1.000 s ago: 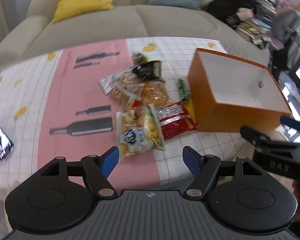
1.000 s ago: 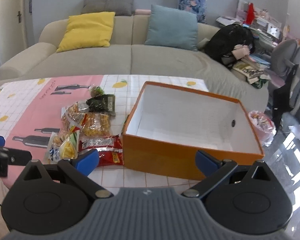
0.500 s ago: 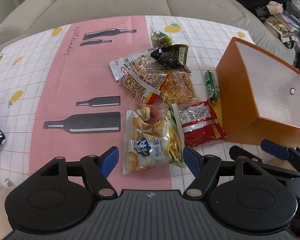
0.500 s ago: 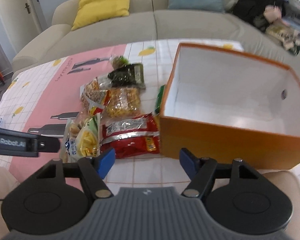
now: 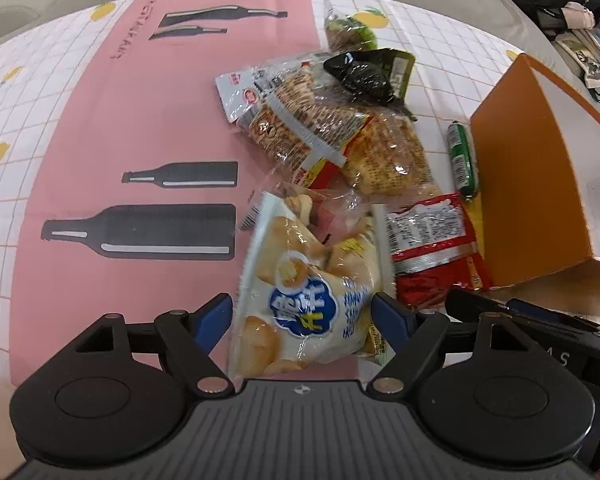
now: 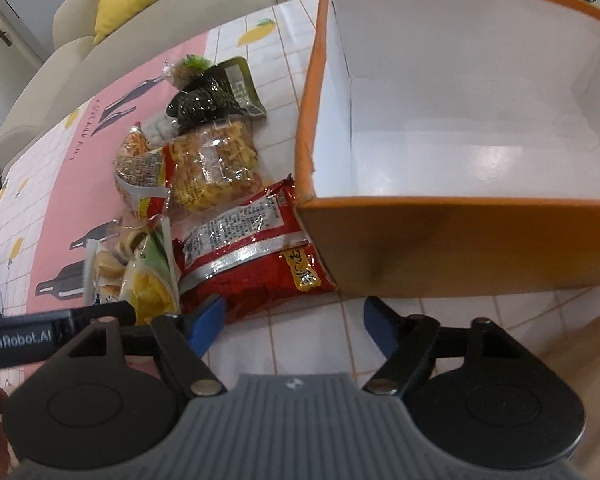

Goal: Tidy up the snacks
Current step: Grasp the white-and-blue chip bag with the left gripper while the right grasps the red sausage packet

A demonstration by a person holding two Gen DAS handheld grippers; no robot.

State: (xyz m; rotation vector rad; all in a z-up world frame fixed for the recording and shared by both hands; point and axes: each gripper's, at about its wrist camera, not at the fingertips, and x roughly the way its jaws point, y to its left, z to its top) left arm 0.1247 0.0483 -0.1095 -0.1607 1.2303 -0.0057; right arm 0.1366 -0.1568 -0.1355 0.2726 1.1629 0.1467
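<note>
Red snack bag (image 6: pixel 252 256) touches the orange box (image 6: pixel 460 240), right claw (image 6: pixel 294 322) spread wide

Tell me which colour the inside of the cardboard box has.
White inside the cardboard box, with orange outer walls; the right wrist view shows it best.

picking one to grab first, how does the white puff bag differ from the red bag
The white puff bag is pale with a blue logo and lies between the left gripper's open fingers; the red bag is red and silver, lying against the orange box. Both are sealed and lie on the table.
</note>
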